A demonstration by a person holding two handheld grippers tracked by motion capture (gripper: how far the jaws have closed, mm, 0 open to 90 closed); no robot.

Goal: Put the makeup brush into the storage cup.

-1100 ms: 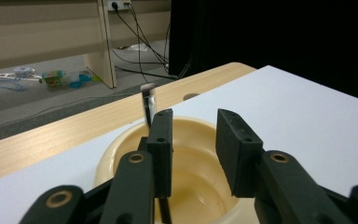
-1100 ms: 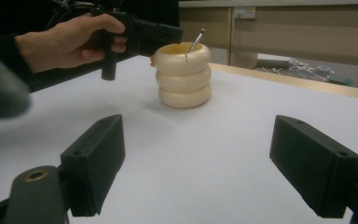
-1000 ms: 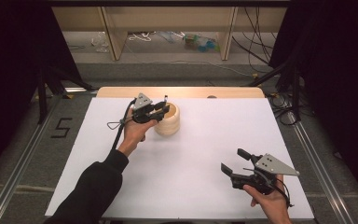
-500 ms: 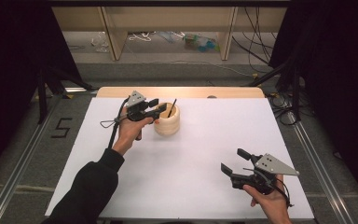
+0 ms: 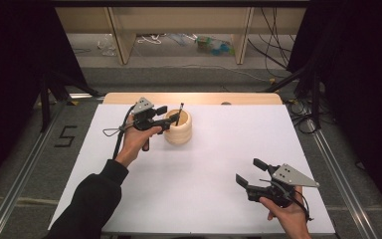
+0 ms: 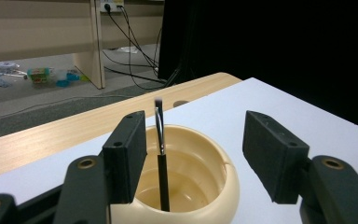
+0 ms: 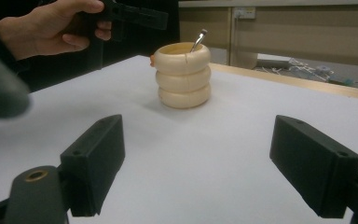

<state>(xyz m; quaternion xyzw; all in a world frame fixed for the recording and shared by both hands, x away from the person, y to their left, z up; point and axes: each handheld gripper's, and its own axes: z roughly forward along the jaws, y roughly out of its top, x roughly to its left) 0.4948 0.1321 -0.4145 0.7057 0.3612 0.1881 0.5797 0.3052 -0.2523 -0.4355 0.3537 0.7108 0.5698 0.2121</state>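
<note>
Faintly, floor mark "5" [image 5: 65, 136], brush [image 6: 161, 154] in unlabelled cup [image 5: 178, 127]

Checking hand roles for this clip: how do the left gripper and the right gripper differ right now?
The left gripper sits at the cream holder, its jaws just opened off the brush standing inside; the right gripper hangs over bare table, far from the holder. The left has a brush between its jaws, untouched; the right has nothing. Both are open.
</note>
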